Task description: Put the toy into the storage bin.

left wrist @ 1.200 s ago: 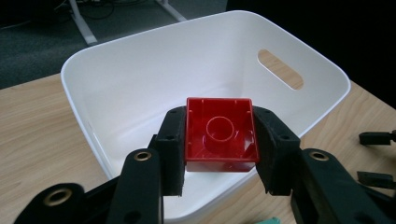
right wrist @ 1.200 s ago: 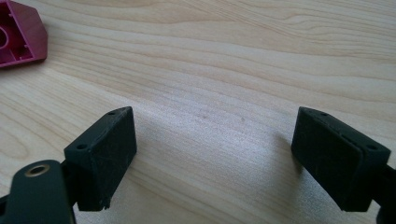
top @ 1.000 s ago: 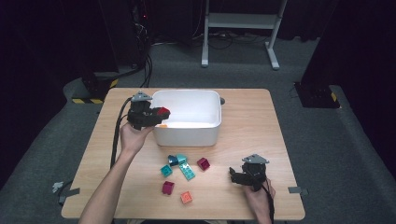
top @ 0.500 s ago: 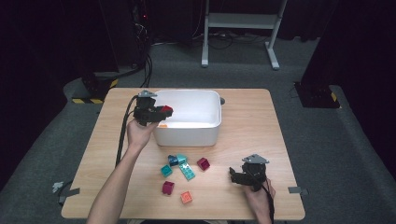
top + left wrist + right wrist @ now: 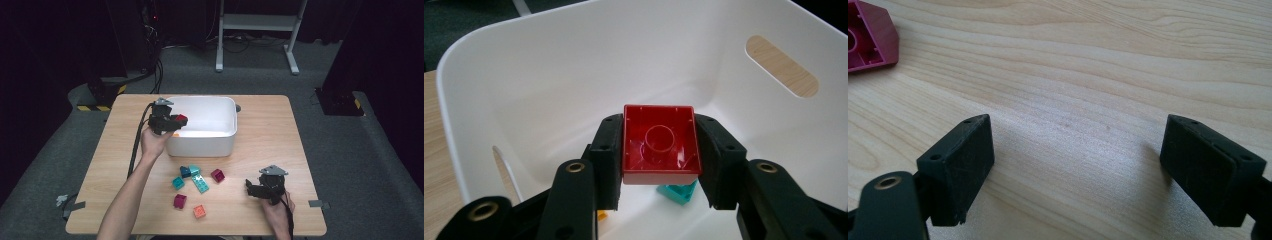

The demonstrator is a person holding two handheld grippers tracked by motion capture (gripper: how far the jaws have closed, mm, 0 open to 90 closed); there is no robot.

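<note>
While I hold the left gripper [image 5: 172,121] over the near left edge of the white bin [image 5: 220,140], its jaws are clamped on the two sides of a red brick [image 5: 660,145], hollow underside facing the gripper camera, so the brick hangs above the bin's floor and I judge it ready to be let go there. In the left gripper view a teal brick [image 5: 678,192] lies on the bin floor just below the red one, and a bit of an orange piece [image 5: 601,215] peeks at the lower left, so whatever I drop will land among them. My right gripper [image 5: 256,188] rests low at the lower right of the high view, jaws spread wide with nothing between them, bare tabletop [image 5: 1088,75] in front and a magenta brick [image 5: 868,37] at the upper left of its view. Loose bricks wait at lower centre of the high view: a dark blue one, teal ones [image 5: 200,183], a magenta one [image 5: 179,201], an orange one [image 5: 199,211]. Only the bin wall stands between them and the inside.
</note>
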